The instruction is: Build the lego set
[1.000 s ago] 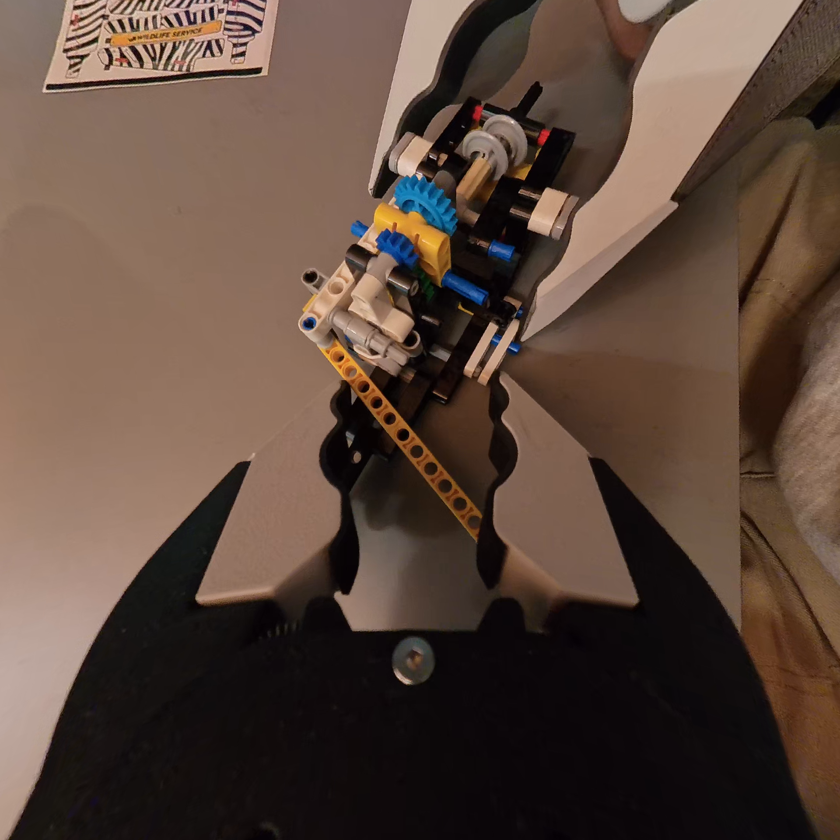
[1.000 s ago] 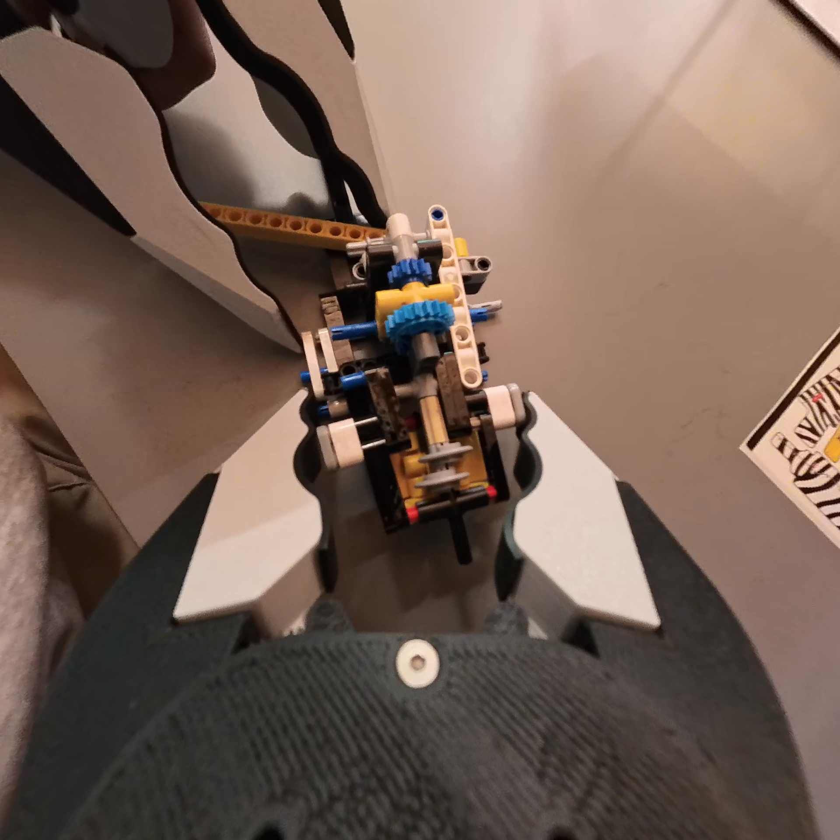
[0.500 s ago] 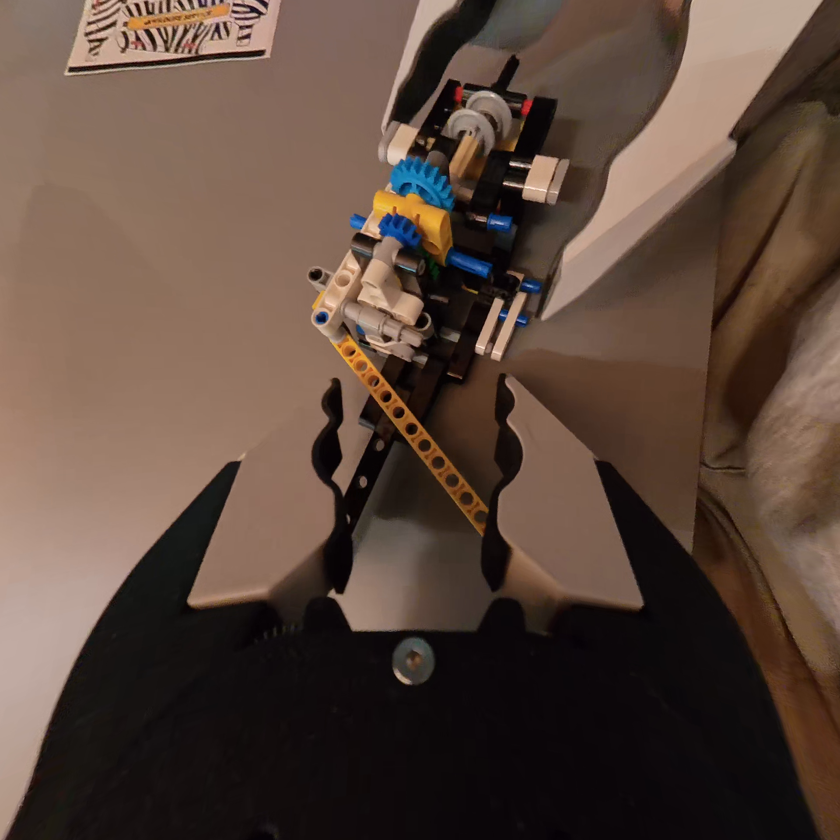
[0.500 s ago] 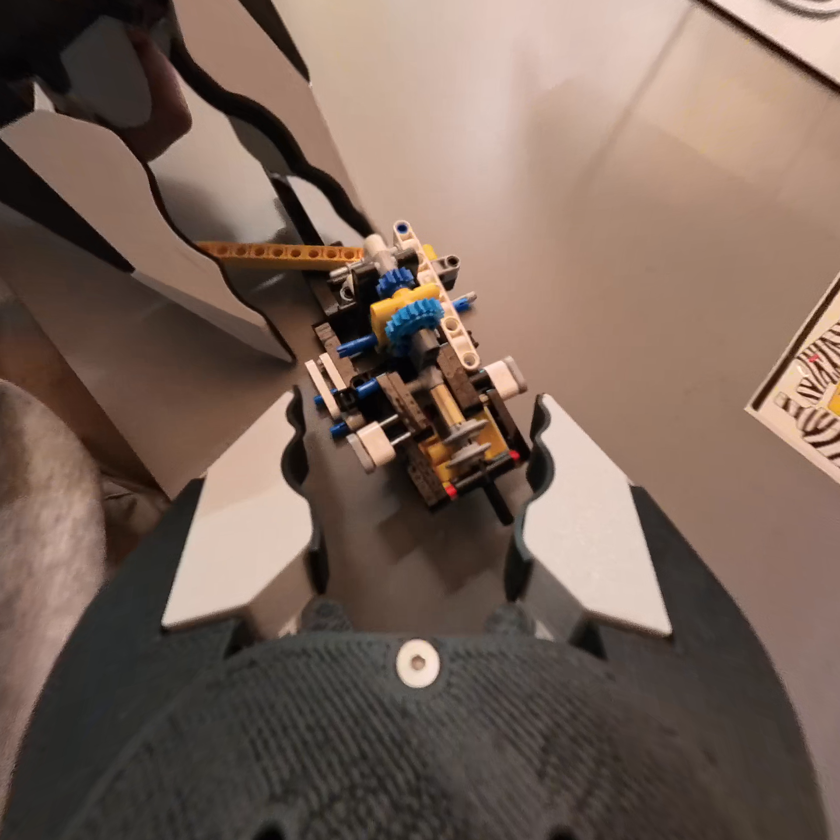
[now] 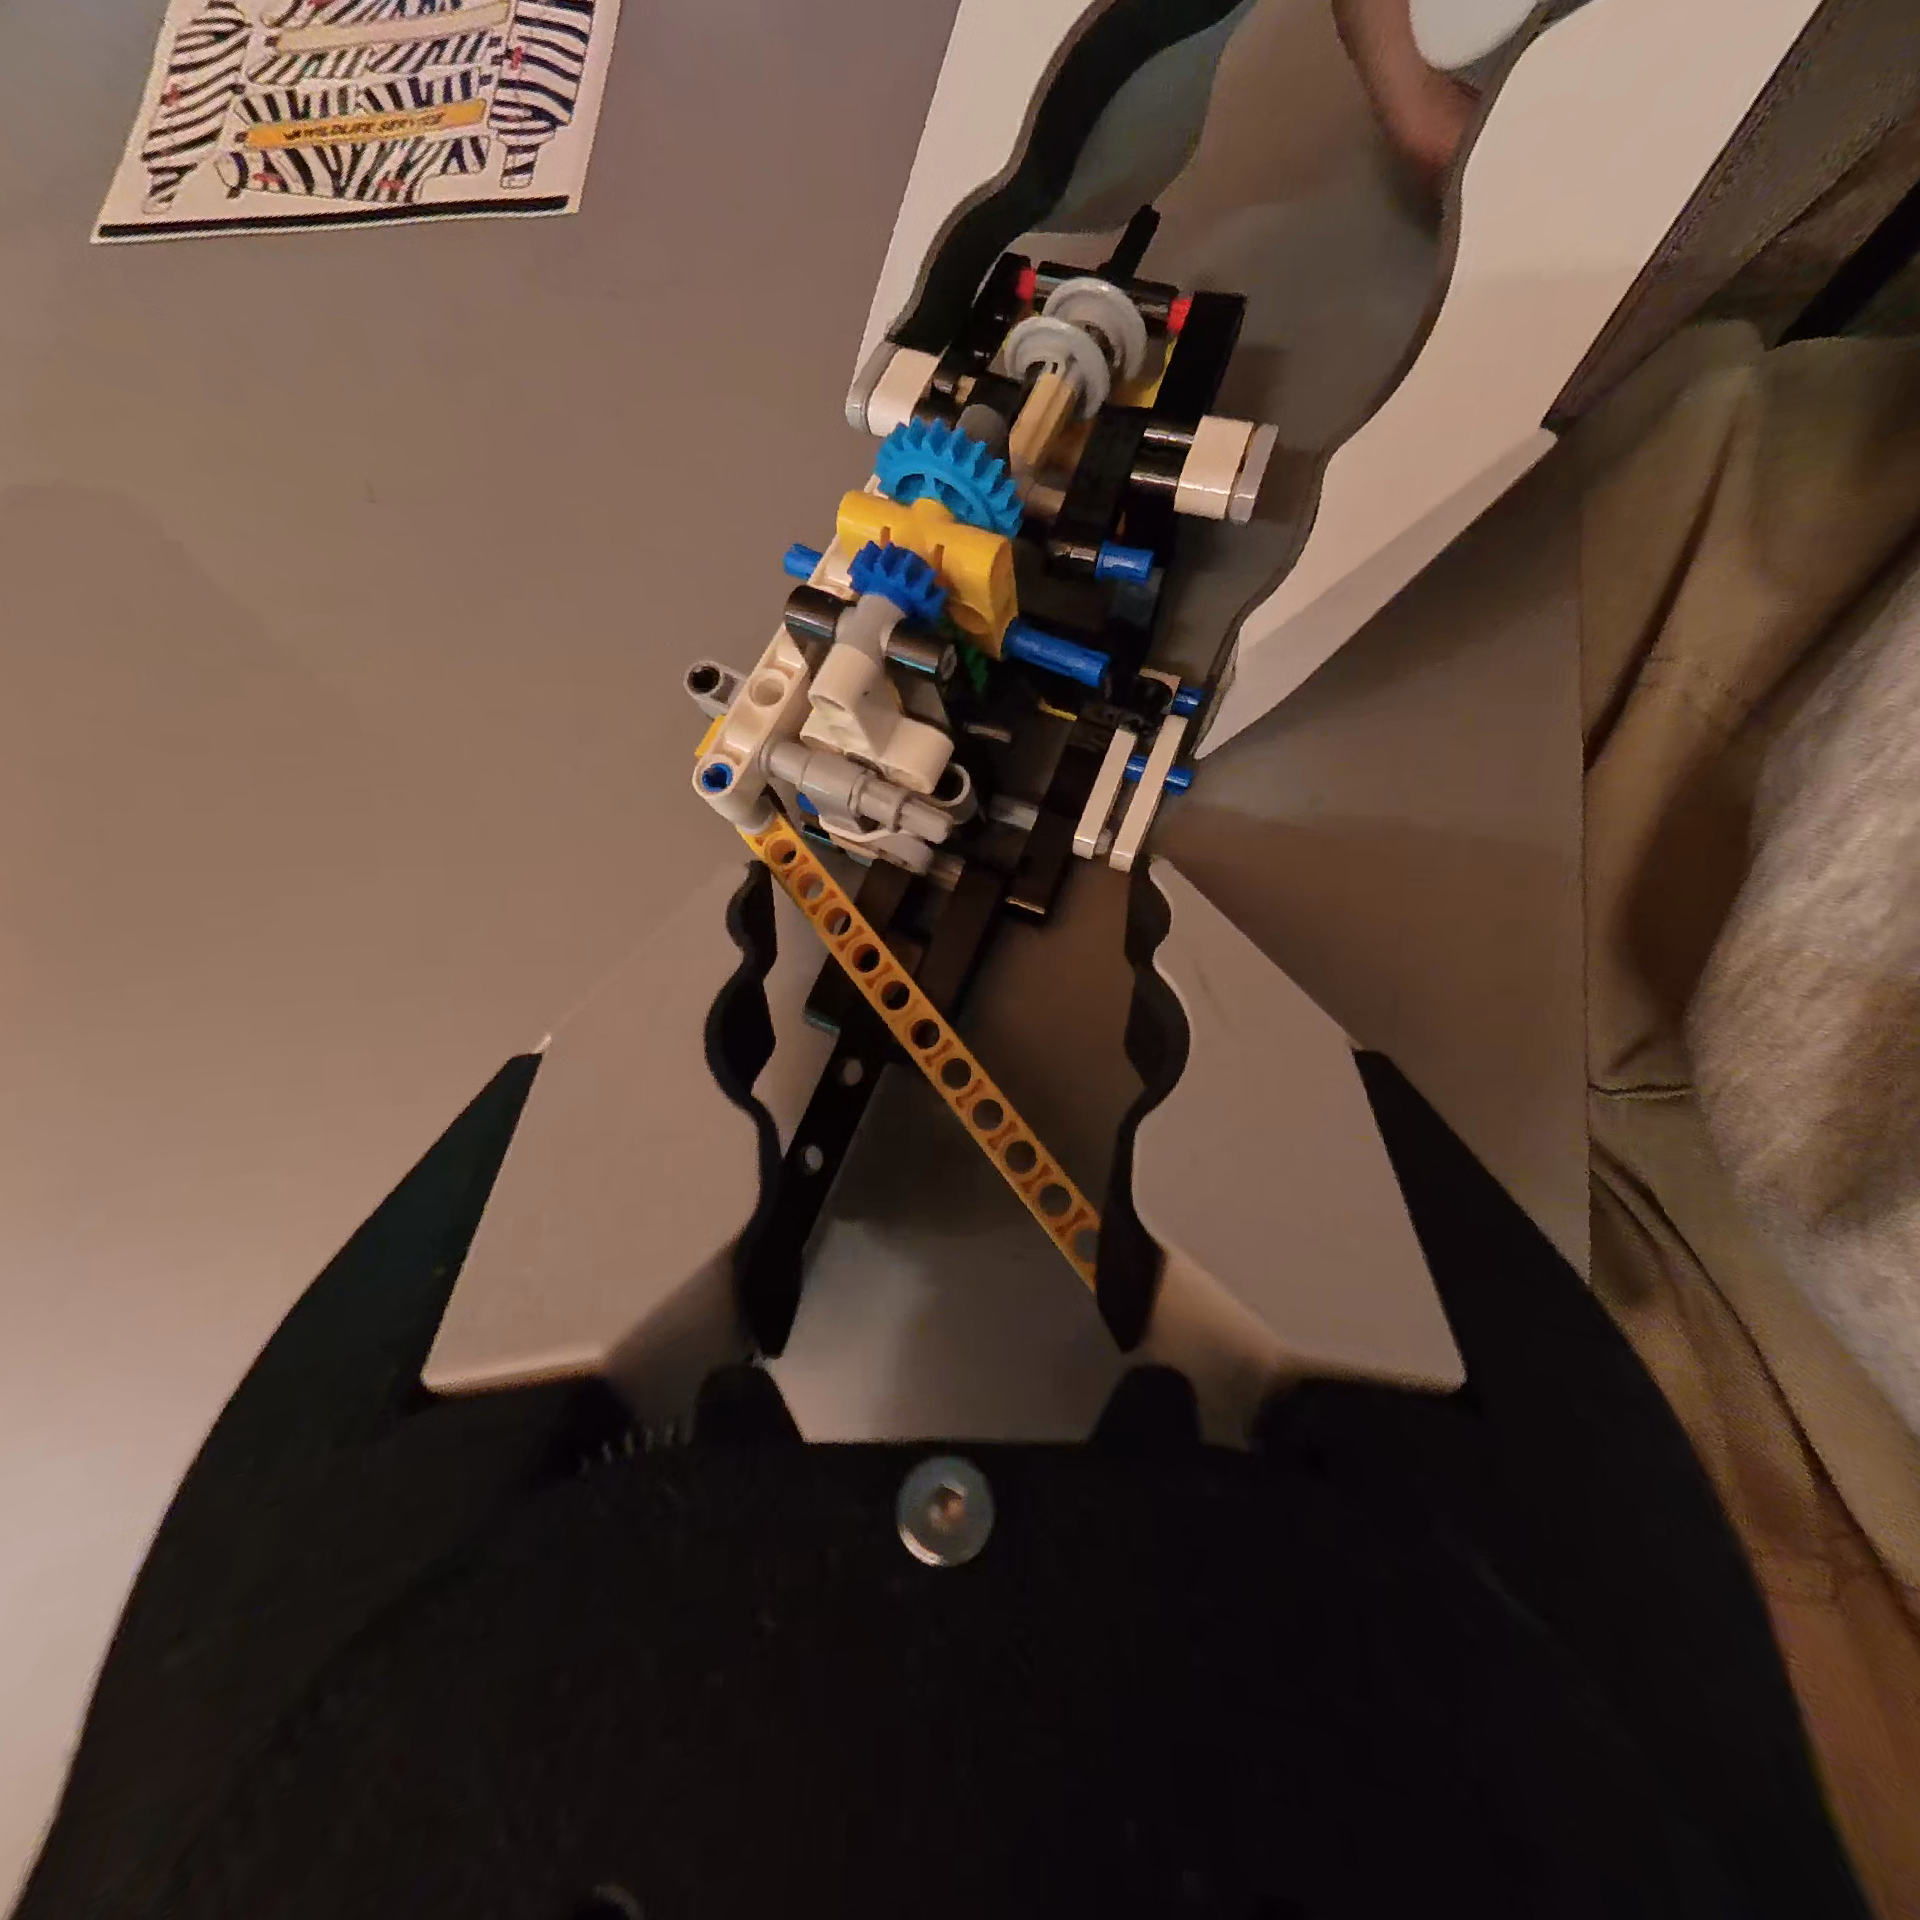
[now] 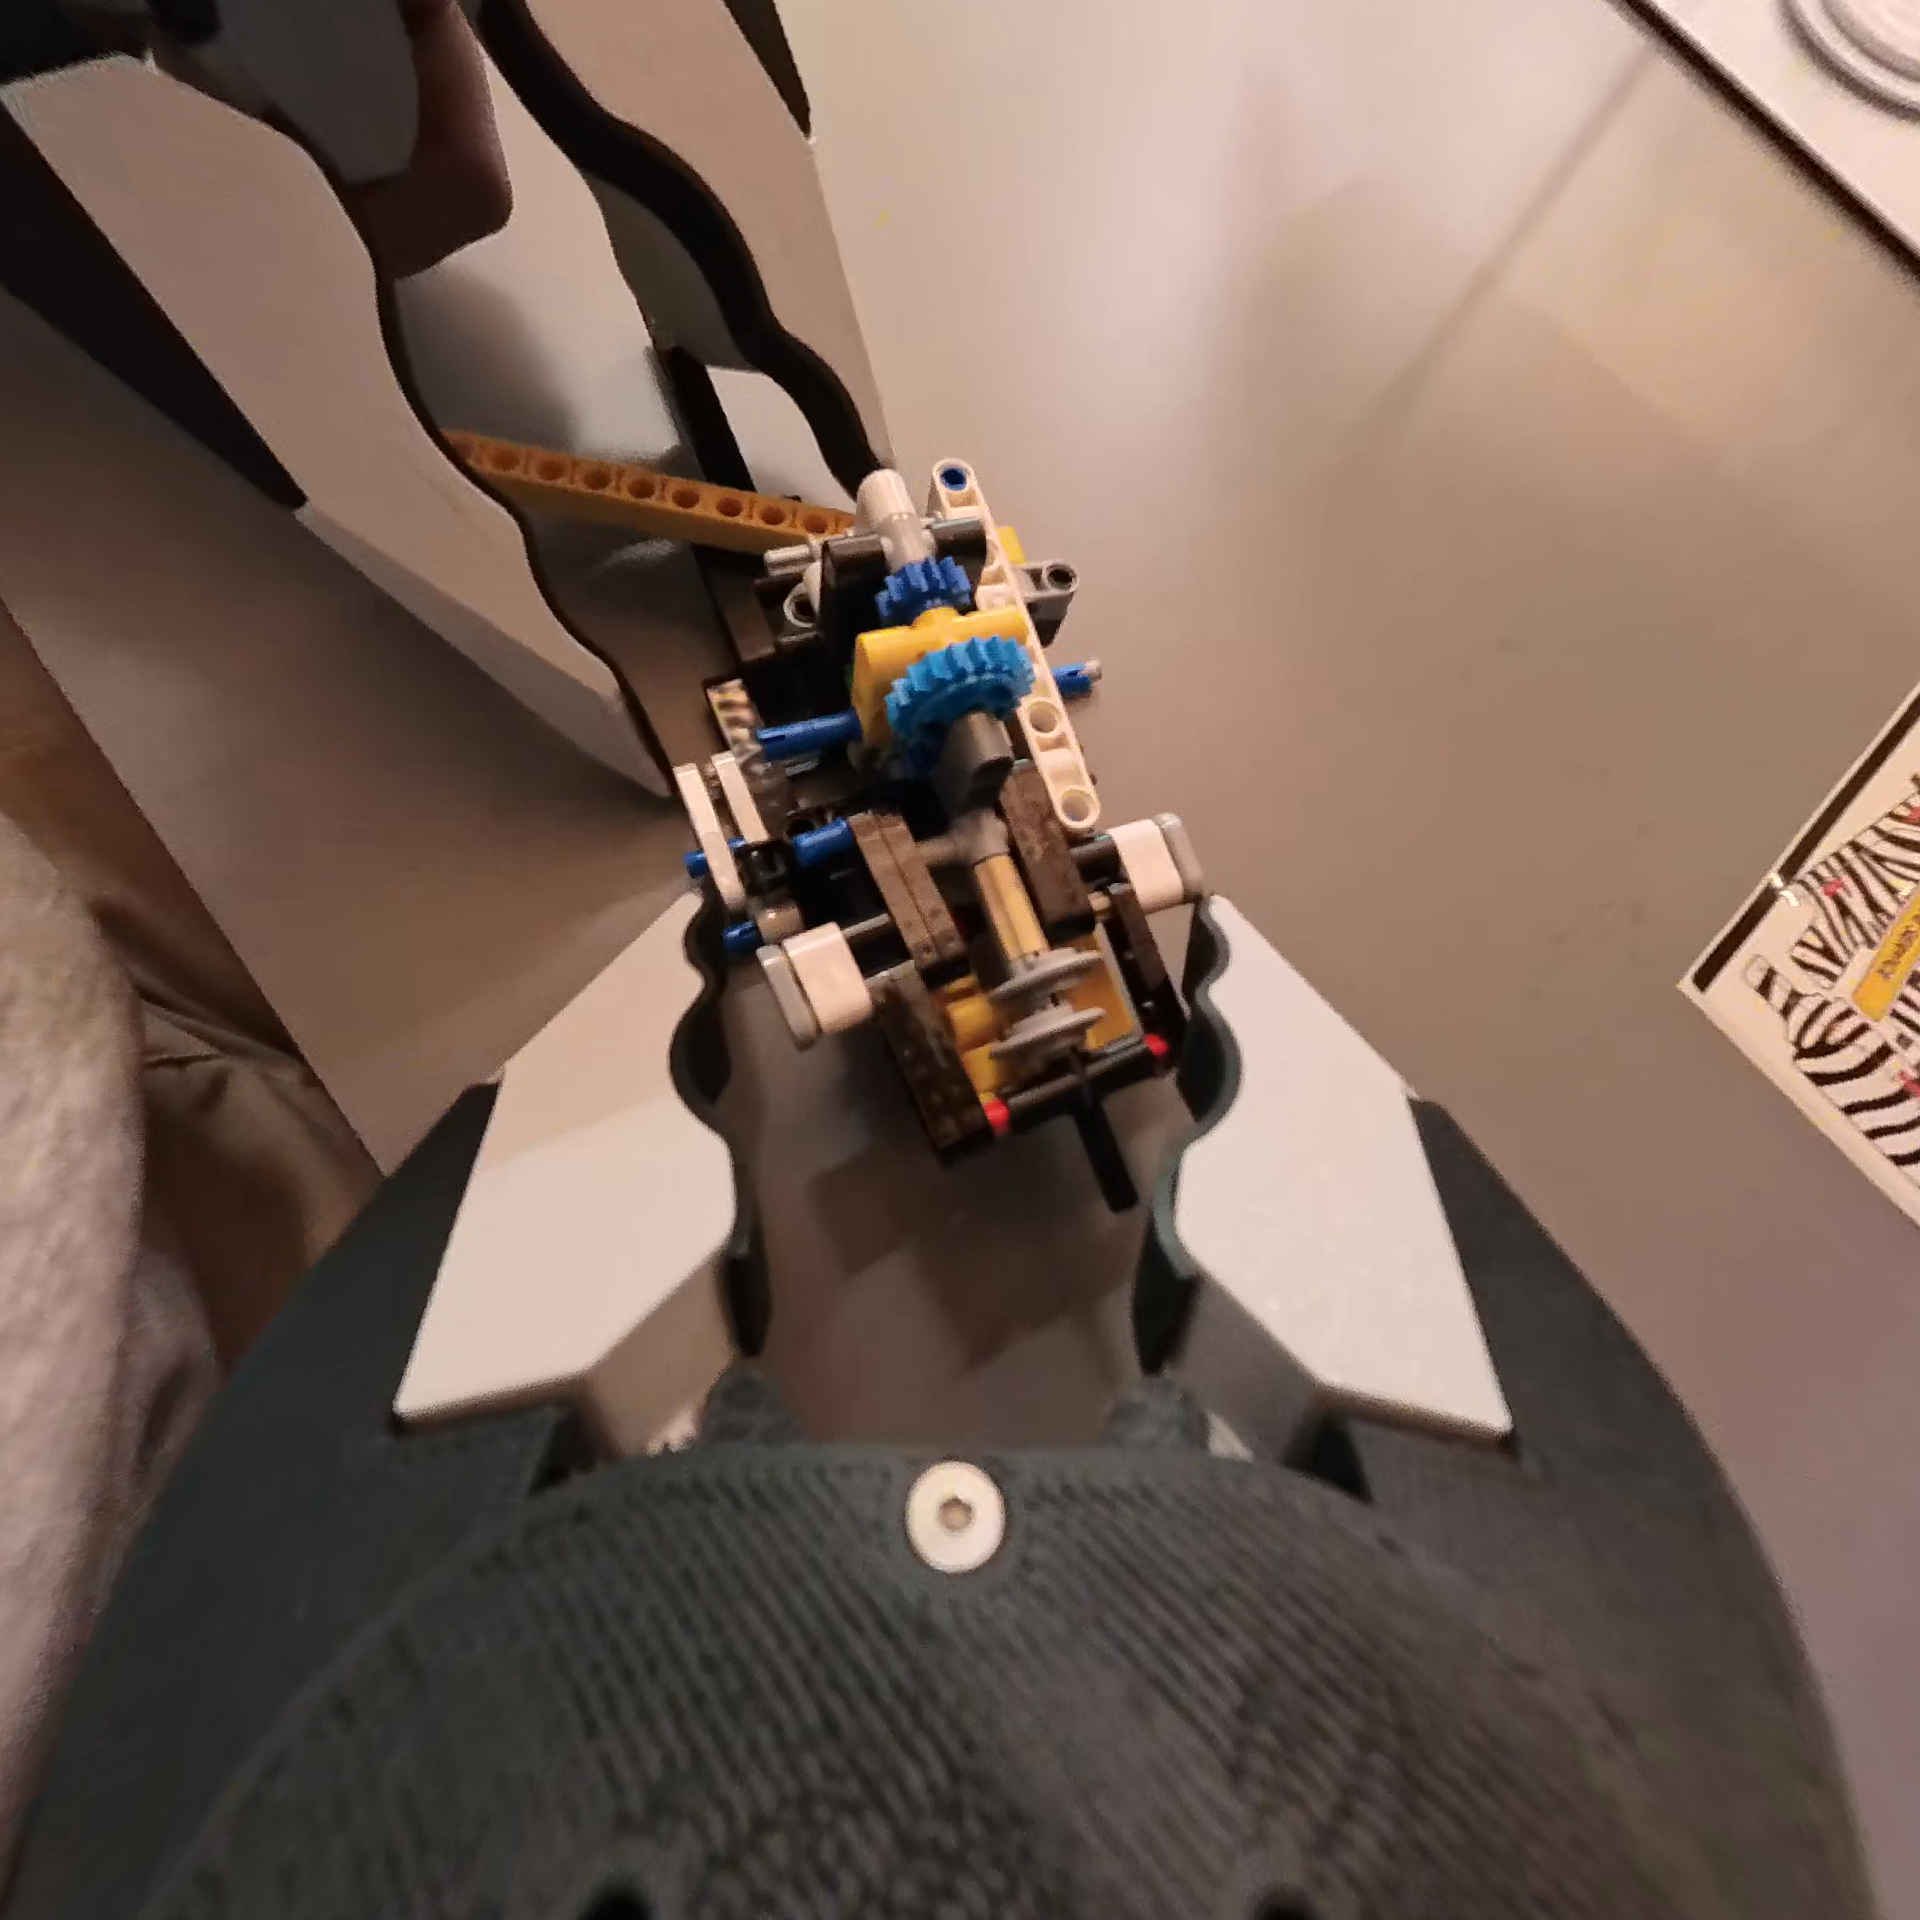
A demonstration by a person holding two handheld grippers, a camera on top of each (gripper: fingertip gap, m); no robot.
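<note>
Looking along the left gripper (image 5: 951, 883): jaws half closed; one pad touches the black beam (image 5: 831, 1122) and the other the end of the yellow beam (image 5: 925, 1029), so they hold the tail of the lego model (image 5: 935, 623).
Far end, left wrist view: the right gripper (image 5: 1039, 571) faces this one, with its fingers on both sides of the model's white end pieces.
Edges, left wrist view: the table (image 5: 312, 727) ends just to the right of the model, where beige cloth (image 5: 1714, 727) lies.
Open room, left wrist view: bare grey surface to the left; a zebra sticker sheet (image 5: 353, 114) lies far left, well apart.
Right gripper (image 6: 951, 914), right wrist view: jaws medium wide around the model (image 6: 935, 810); its black frame touches the right finger, and I cannot tell if the left finger touches.
Edges, right wrist view: the table (image 6: 1351, 520) ends near left, beside grey fabric (image 6: 62, 1039).
Open room, right wrist view: free surface far and right, until the sticker sheet (image 6: 1829, 997).
</note>
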